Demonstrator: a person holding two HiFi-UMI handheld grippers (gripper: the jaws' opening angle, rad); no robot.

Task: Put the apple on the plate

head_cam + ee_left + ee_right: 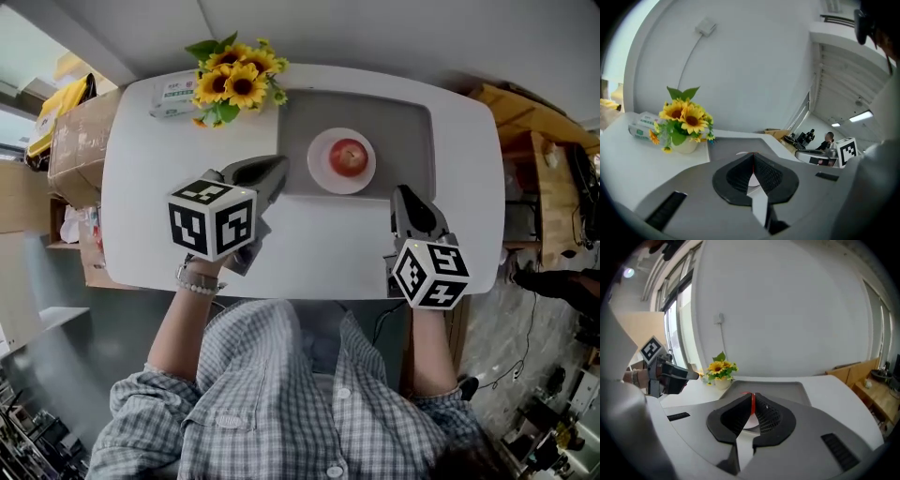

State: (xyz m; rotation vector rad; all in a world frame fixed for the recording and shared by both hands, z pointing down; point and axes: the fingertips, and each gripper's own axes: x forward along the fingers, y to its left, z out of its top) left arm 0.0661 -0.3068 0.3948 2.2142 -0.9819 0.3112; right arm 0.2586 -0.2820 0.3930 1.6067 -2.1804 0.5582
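The apple [349,157] sits on the white plate [320,175], roughly at its centre; the plate rests on a grey mat [405,131] at the far middle of the white table [141,197]. The left gripper [278,167] hovers near and to the left of the plate, its tips at the mat's left edge; in its own view the jaws are pressed together with nothing between them. The right gripper [404,193] is near and to the right of the plate, by the mat's near right corner; its jaws are likewise closed and empty. Neither tool touches the apple. At the far left stands a pot of sunflowers [234,80], with a tissue pack [172,97] just to its left; a cardboard box [80,136] sits off the table's left side.
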